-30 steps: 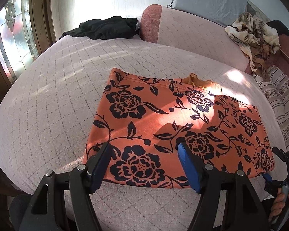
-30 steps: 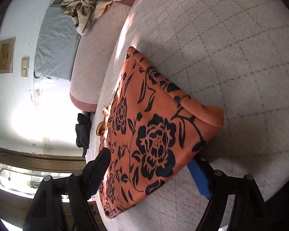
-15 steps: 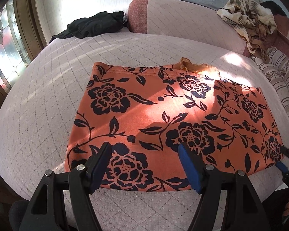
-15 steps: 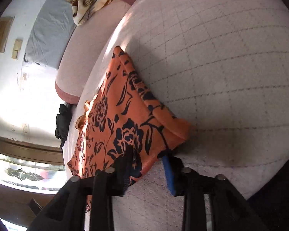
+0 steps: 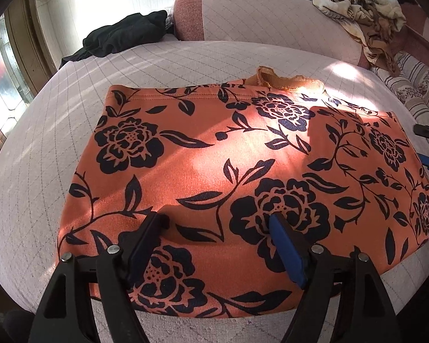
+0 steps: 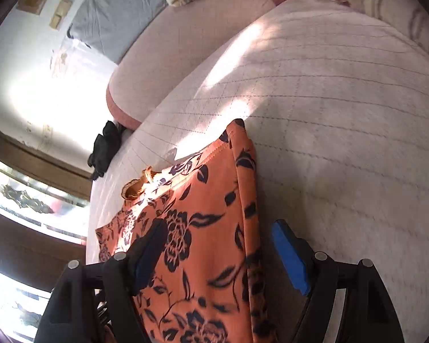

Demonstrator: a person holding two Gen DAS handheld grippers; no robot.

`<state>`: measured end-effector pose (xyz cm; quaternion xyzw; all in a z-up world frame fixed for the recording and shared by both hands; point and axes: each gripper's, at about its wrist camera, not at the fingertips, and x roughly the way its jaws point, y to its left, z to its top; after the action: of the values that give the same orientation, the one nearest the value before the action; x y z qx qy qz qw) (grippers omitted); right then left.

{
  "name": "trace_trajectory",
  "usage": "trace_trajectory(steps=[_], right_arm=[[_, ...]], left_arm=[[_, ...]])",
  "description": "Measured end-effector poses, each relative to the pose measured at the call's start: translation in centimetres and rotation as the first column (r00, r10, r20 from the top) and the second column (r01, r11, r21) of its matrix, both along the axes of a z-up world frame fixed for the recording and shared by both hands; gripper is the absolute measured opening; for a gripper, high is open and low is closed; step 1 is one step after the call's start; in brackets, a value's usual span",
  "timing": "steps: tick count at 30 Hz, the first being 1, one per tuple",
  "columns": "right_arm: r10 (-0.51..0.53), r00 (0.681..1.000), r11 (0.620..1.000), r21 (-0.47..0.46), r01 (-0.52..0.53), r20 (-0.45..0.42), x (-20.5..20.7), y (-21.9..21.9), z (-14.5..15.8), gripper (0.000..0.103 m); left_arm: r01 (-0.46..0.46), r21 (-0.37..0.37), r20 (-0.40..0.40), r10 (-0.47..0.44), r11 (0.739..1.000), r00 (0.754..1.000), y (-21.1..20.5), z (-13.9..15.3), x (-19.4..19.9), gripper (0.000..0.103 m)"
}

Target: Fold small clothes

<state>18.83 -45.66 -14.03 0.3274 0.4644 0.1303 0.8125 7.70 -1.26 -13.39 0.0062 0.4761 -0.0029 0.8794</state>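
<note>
Garment (image 5: 243,171) near hem hidden by fingers (image 5: 286,251)

The orange floral garment (image 5: 243,154) is soft matt knit cloth, lying on a bed (image 5: 186,60) of quilted matt fabric, while the fingers (image 5: 286,251) carry smooth blue plastic pads.

Quilted bed (image 5: 186,57) with pink bolster (image 5: 271,20). Black garment (image 5: 123,35) near window (image 5: 11,65). Tan patterned cloth (image 5: 360,5) heaped on bolster. Grey pillow (image 6: 114,20) against wall.
</note>
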Motion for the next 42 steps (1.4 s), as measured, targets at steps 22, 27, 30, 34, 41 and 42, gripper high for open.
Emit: trace_trajectory(steps=[22, 27, 30, 34, 41, 42], right_arm=[[0.015, 0.988, 0.982, -0.187, 0.014, 0.151, -2.4, 7.4, 5.5, 0.07], [0.016, 1.0, 0.997, -0.07, -0.016, 0.001, -4.2, 8.8, 0.1, 0.071], [-0.008, 1.0, 0.999, -0.047, 0.009, 0.026, -4.8, 8.7, -0.3, 0.071], [-0.007, 1.0, 0.999, -0.044, 0.009, 0.029, -4.9, 8.7, 0.5, 0.071], [0.001, 0.999, 1.0, -0.011, 0.0, 0.045, -5.1, 8.3, -0.7, 0.072], [0.0, 0.999, 1.0, -0.007, 0.0, 0.046, -5.1, 8.3, -0.7, 0.072]], left_arm=[[0.001, -0.095, 0.053, 0.004, 0.995, 0.999, 2.6, 2.4, -1.4, 0.085], [-0.1, -0.051, 0.048, 0.102, 0.994, 0.994, 7.4, 2.2, -3.6, 0.085], [-0.17, -0.165, -0.083, 0.158, 0.972, 0.984, 11.1, -1.0, -3.6, 0.081], [-0.201, -0.18, -0.007, 0.203, 0.963, 0.979, 12.1, 2.5, -5.0, 0.076], [-0.309, -0.077, -0.12, 0.299, 0.948, 0.947, 14.6, 0.5, -4.3, 0.076], [-0.319, -0.066, -0.105, 0.312, 0.945, 0.944, 14.5, 1.2, -4.5, 0.076]])
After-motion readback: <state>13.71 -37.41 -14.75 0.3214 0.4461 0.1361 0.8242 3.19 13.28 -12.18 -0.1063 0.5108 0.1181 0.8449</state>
